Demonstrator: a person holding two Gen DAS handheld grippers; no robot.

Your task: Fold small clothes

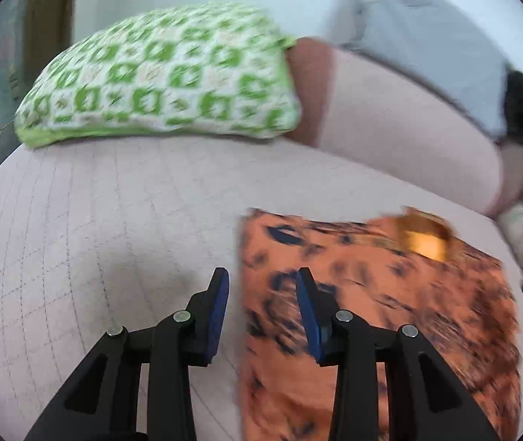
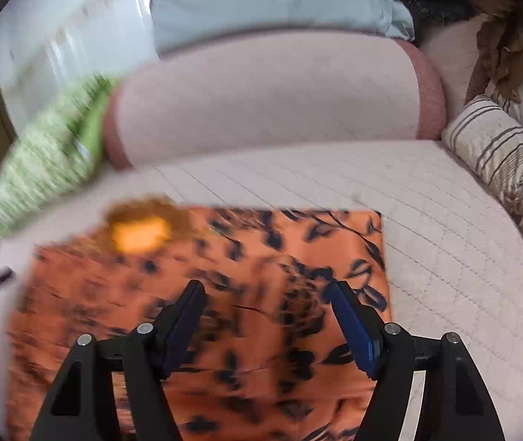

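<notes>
Orange leaf-print garment (image 2: 246, 294) lay flat on quilted pink sofa seat (image 1: 96, 220), neck opening at far edge. Left gripper (image 1: 263, 283) hung over its left edge, jaws partly apart, empty. Right gripper (image 2: 265, 294) hung above cloth, jaws wide, empty. Judged between folds; next move needs fresh pinch on edge.

Both the left gripper (image 1: 263, 279) and right gripper (image 2: 266, 292) have black arms, silver screws and blue-padded fingers (image 1: 307, 316).

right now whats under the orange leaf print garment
The orange garment lies flat on the quilted pale pink cover, which shows around its edges. Anything else beneath it is hidden by the fabric.
</notes>
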